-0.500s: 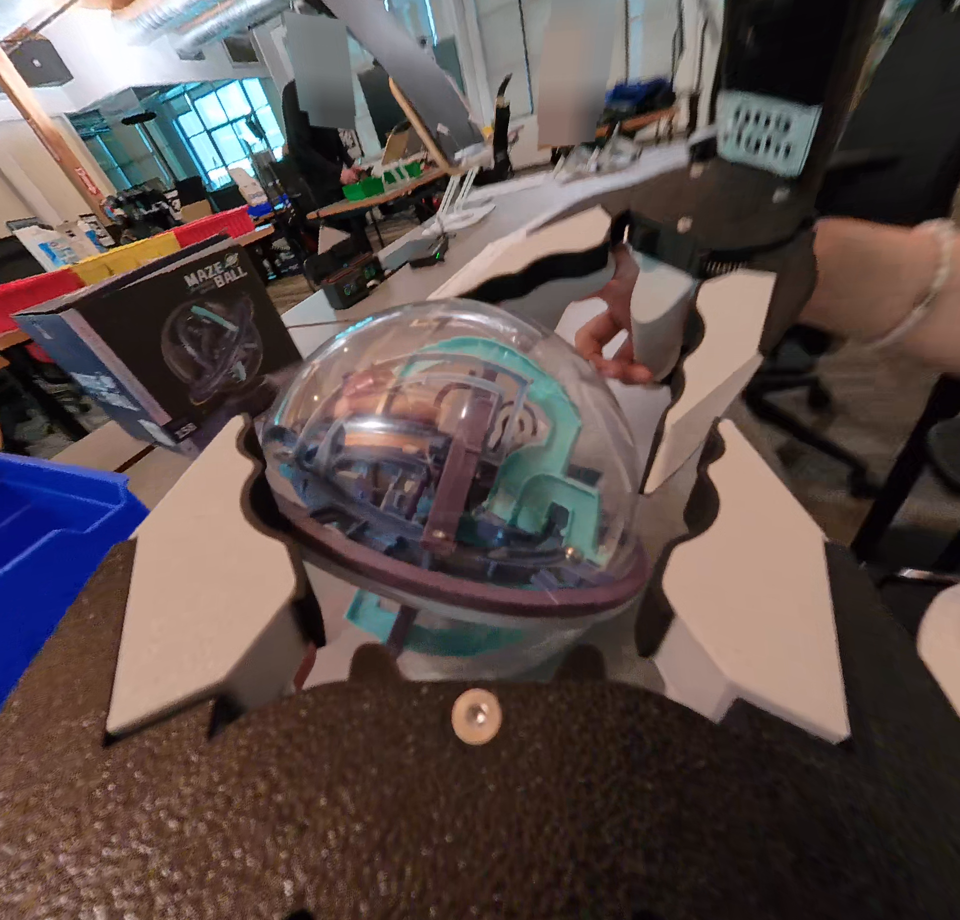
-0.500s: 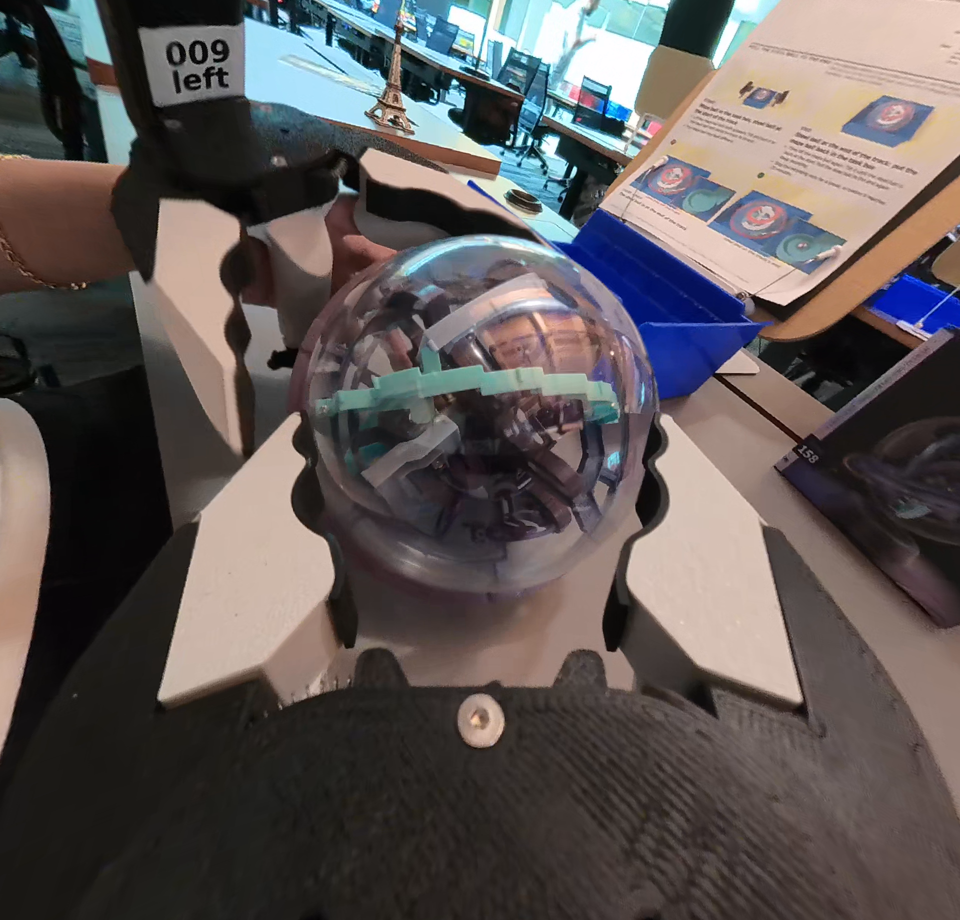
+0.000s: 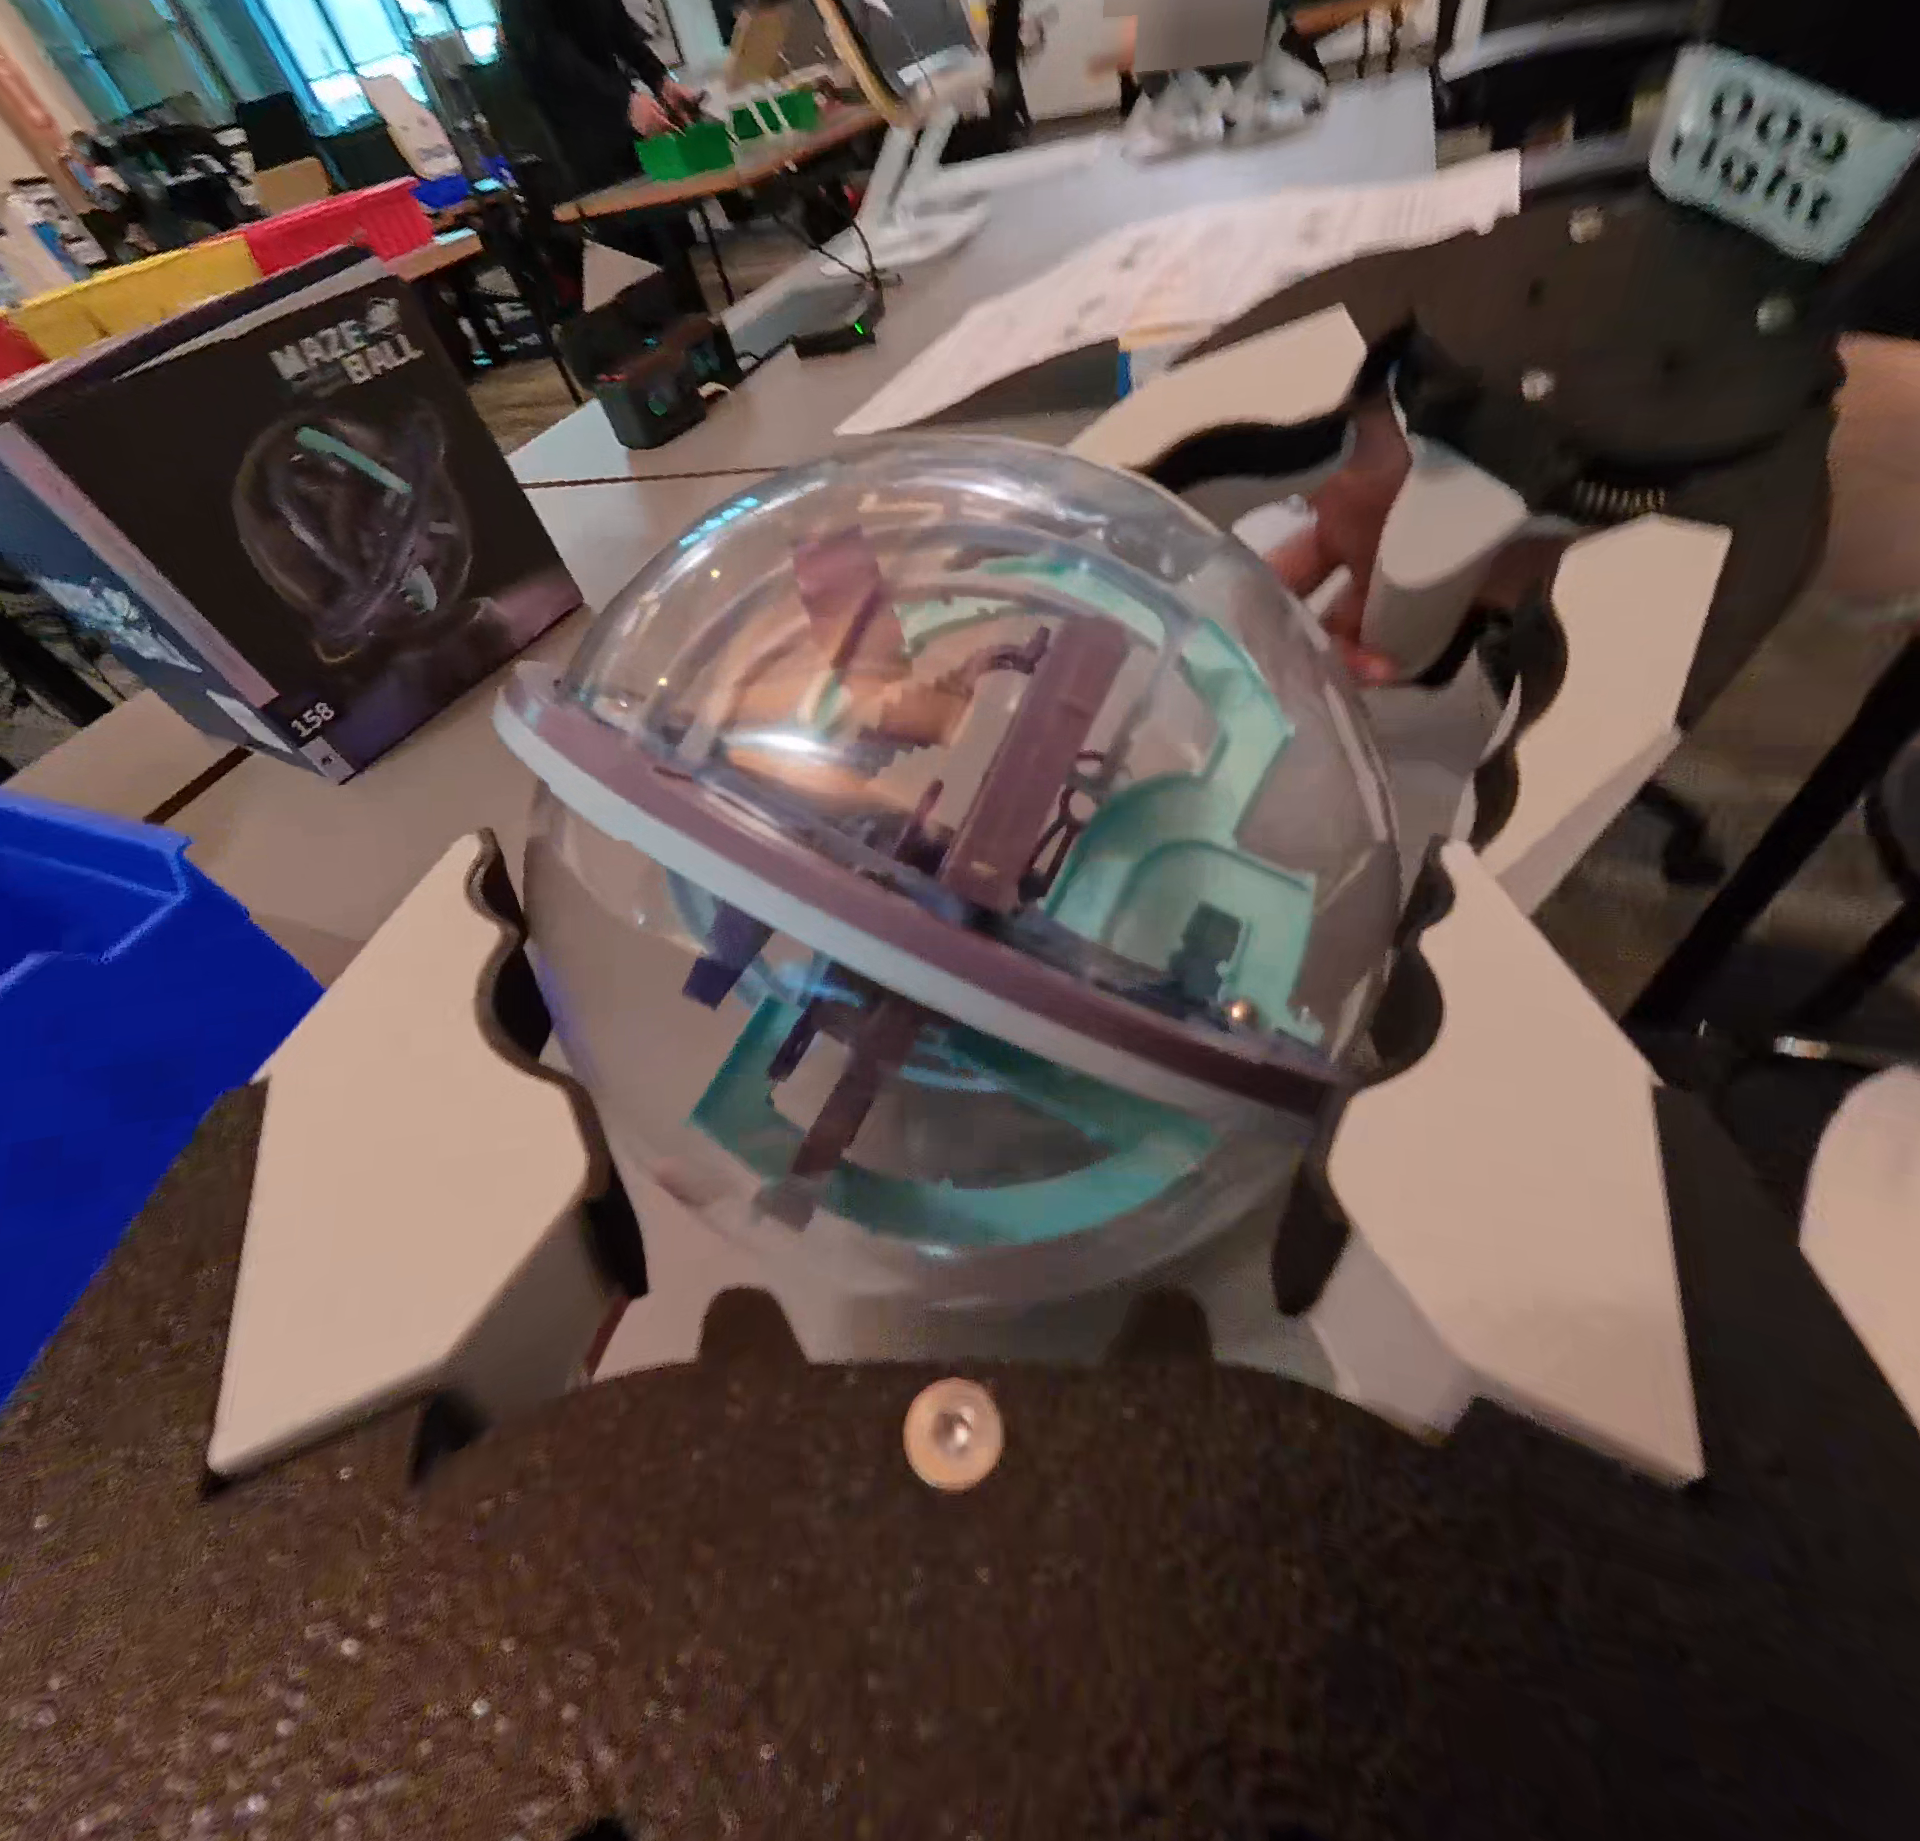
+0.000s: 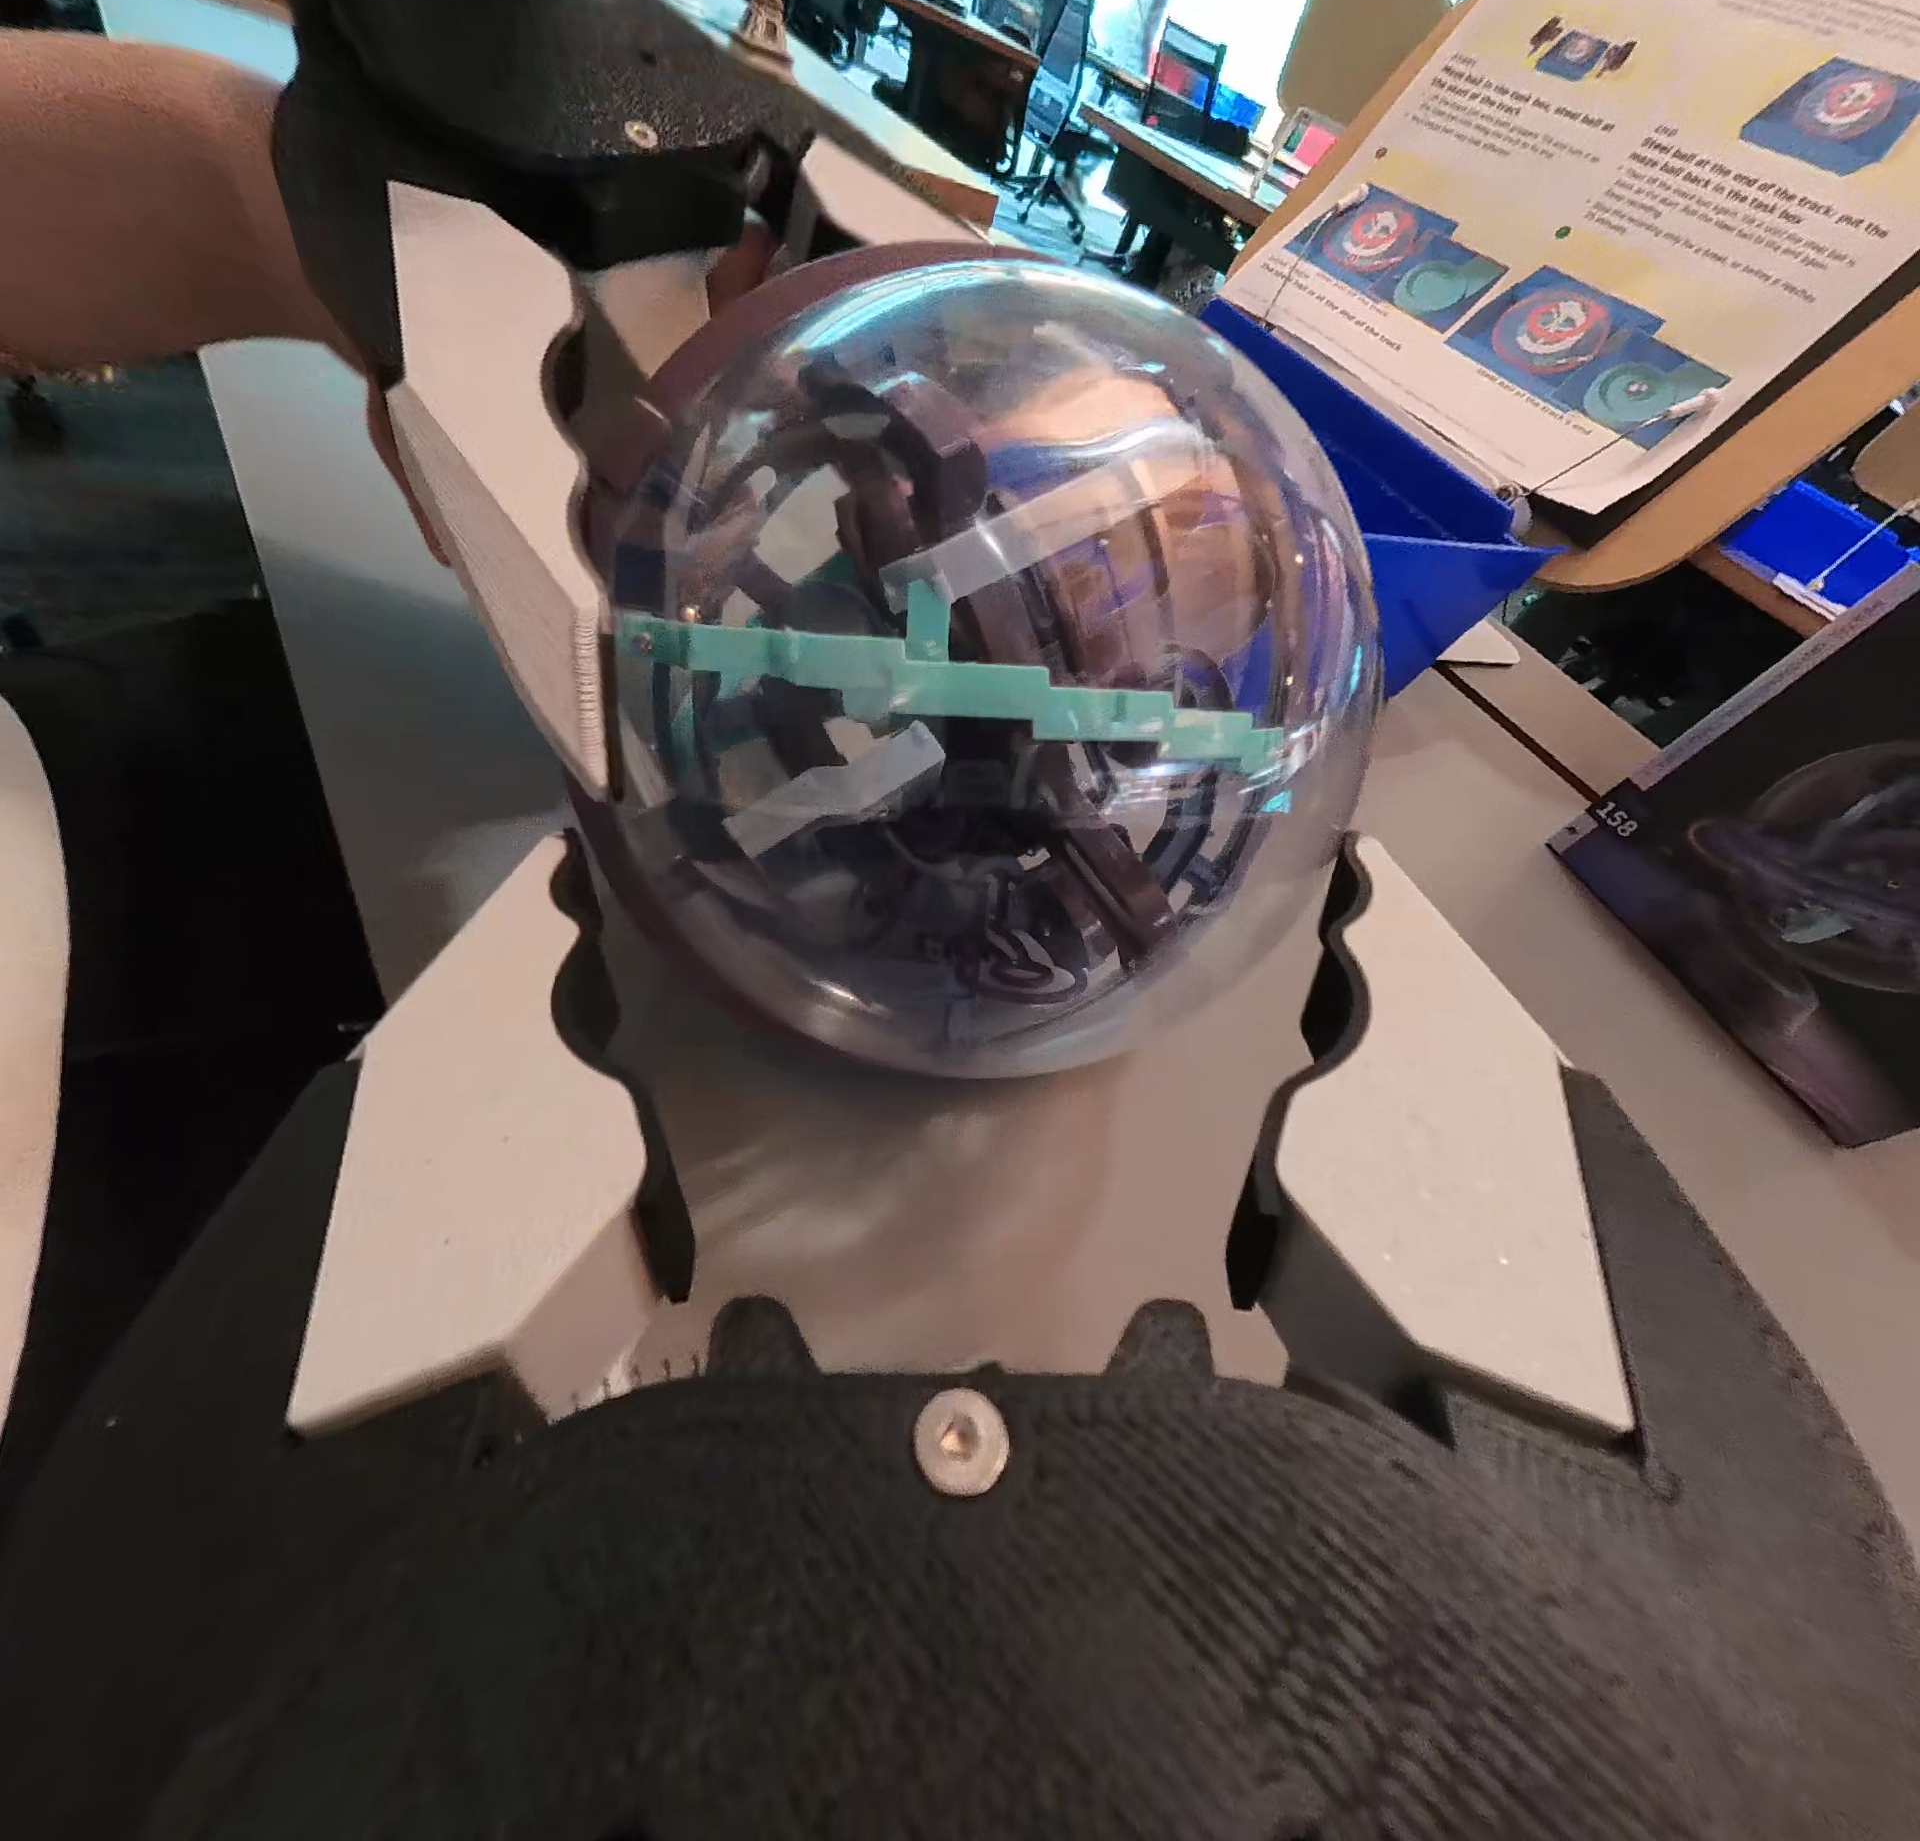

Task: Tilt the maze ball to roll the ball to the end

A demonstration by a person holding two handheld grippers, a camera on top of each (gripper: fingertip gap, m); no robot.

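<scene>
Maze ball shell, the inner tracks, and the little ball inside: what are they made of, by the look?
Maze ball shell: clear glossy plastic, probably; it shows window reflections and you see straight through it.
Inner tracks: opaque matte plastic, likely moulded, in teal, purple and tan with stepped edges.
Little ball: looks like polished metal, silvery with a bright highlight; too small to be sure.

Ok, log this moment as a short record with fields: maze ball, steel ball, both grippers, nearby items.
maze ball: clear sphere, held off the table, seam band tilted down toward the right in the left wrist view
steel ball: small metal bead on the teal track near the seam's low end
left gripper: jaws against both sides of the sphere
right gripper: jaws flank the sphere; contact unclear
nearby: dark product box, blue bin, instruction sheet
</scene>
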